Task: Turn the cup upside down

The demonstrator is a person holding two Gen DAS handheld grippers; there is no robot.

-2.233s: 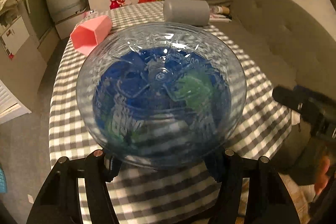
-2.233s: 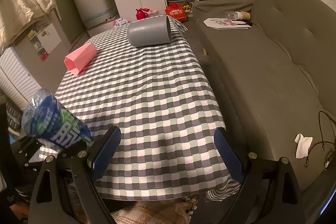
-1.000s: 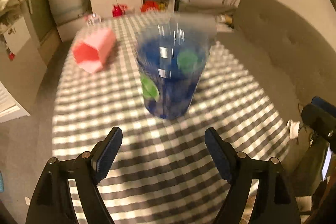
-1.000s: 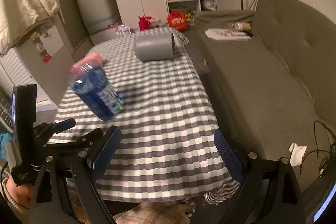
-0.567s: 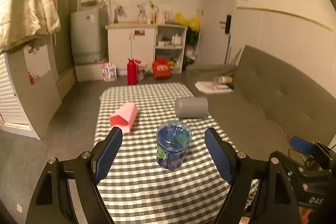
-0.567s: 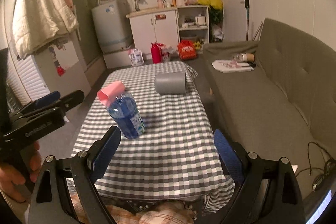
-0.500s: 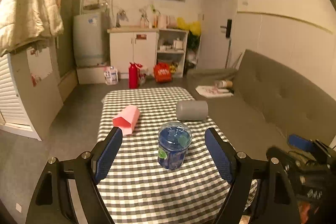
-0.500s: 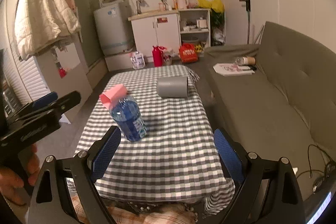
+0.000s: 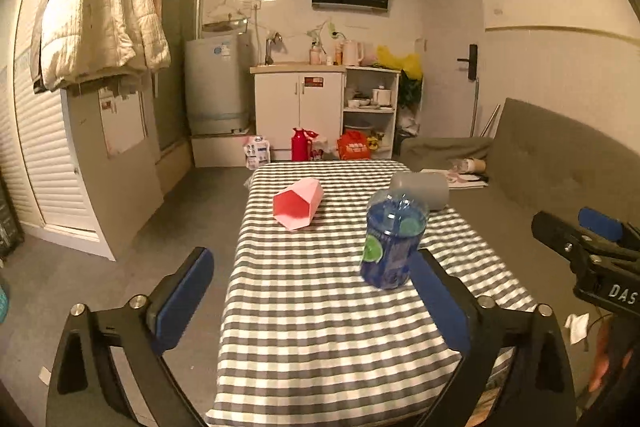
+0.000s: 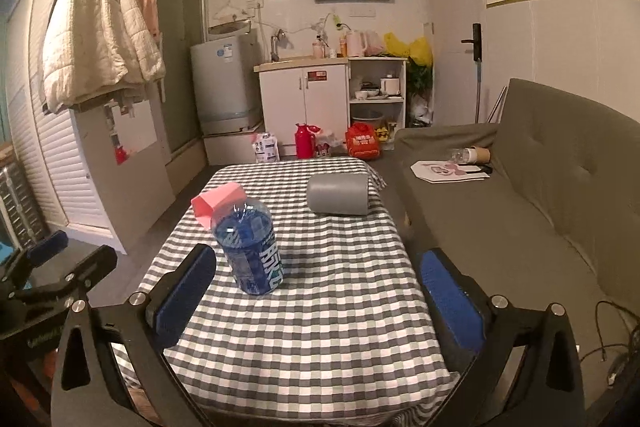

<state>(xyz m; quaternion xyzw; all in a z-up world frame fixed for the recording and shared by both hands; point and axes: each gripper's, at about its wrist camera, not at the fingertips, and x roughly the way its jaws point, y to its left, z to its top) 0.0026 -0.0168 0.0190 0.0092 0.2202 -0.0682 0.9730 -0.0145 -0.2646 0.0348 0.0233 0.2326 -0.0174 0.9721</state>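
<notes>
The cup (image 9: pixel 394 242) is a clear, ribbed plastic tumbler with a blue printed wrap and green round spots. It stands mouth-down on the checked desk (image 9: pixel 320 327), its wider domed base uppermost, right of centre in the left wrist view. In the right wrist view the same cup (image 10: pixel 250 247) sits left of centre, and white lettering on the blue wrap shows there that the left view does not show. Nothing grips it.

Beyond it, higher in the frame, a pink faceted cup (image 9: pixel 298 202) lies on its side with its open hexagonal mouth turned toward the left camera; from the right wrist it is half hidden behind the blue cup and only its upper edge (image 10: pixel 218 201) shows. A matte grey cylinder (image 10: pixel 338 193) lies on its side at the far right of the desk; the left view catches just part of it (image 9: pixel 426 185) behind the cup's top. The cloth is a grey and white gingham that drapes over the desk edges.

The left tool (image 9: pixel 312 297) has its black arms and blue pads spread wide apart at the bottom of the frame, holding nothing. The right tool (image 10: pixel 316 297) is likewise spread wide and empty. Each view catches the other tool at its margin: the right one at the right edge of the left view, the left one at the lower left of the right view.

A grey upholstered sofa (image 10: pixel 560 187) fills the right side, and a quilted cream jacket (image 10: pixel 100 55) hangs at upper left.
</notes>
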